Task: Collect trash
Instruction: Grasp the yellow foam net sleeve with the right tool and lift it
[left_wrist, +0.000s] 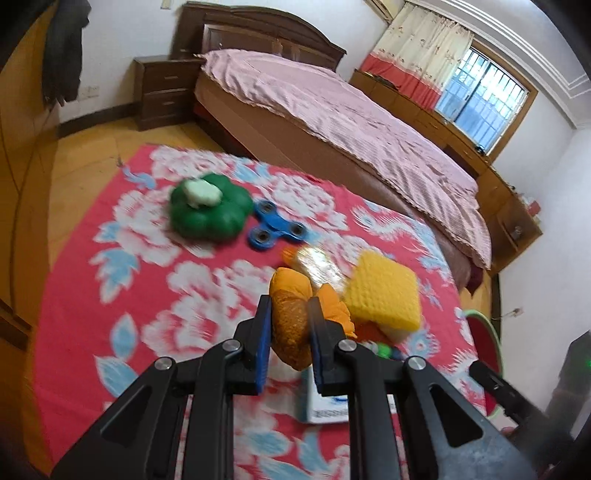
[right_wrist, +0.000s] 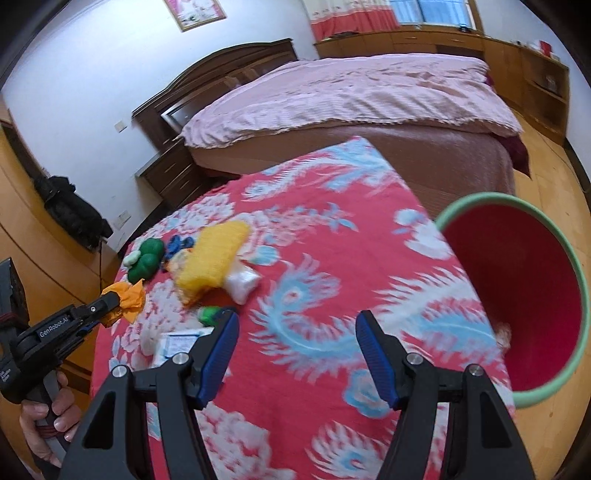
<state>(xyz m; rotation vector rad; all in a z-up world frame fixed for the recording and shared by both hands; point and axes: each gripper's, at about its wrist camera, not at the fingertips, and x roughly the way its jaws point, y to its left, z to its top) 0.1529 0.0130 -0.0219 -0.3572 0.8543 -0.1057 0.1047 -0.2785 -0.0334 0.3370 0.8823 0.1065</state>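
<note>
The left gripper (left_wrist: 290, 325) pinches an orange wrapper (left_wrist: 291, 314) lifted off the red floral cloth (left_wrist: 110, 295). Beyond its tips lie a green squishy toy (left_wrist: 210, 214), a blue spinner (left_wrist: 275, 229) and a yellow sponge (left_wrist: 384, 295) (crowded close). The right gripper (right_wrist: 297, 345) stands spread and empty; to its right is the red bin (right_wrist: 517, 295).

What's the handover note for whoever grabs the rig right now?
Left gripper: shut on a crumpled orange wrapper, lifted off the table.
Right gripper: open, empty, hovering over the red floral tablecloth.
Red bin with green rim: at the table's right edge; something pale lies inside, too blurred to name.
On the table: yellow sponge, clear plastic wrapper, white plastic bag, small white box, green toy, blue fidget spinner.
Left to do: drop the orange wrapper in the bin, then clear the remaining trash.
</note>
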